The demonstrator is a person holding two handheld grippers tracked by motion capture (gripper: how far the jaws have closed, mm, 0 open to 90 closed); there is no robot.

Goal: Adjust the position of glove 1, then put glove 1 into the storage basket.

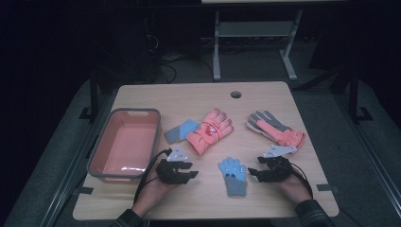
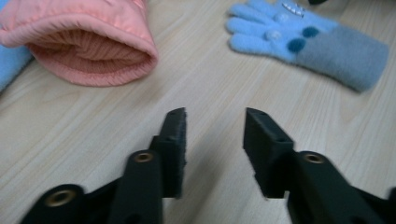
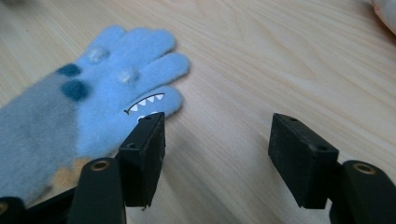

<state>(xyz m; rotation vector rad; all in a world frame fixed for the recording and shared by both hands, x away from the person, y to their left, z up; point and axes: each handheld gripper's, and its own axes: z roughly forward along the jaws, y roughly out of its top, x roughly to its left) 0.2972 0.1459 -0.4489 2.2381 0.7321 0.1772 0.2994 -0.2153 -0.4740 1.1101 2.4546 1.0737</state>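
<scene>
Now both my grippers, left (image 1: 191, 174) and right (image 1: 251, 172), stand released and empty beside the blue glove (image 1: 232, 174) at lower centre; next, I judge, comes pinching its cuff.

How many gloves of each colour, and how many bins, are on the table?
Blue gloves: 2, one between the grippers, one half under a pink glove
Pink gloves: 2, middle and right
Bins: 1, pink with grey rim
Total: 5
</scene>
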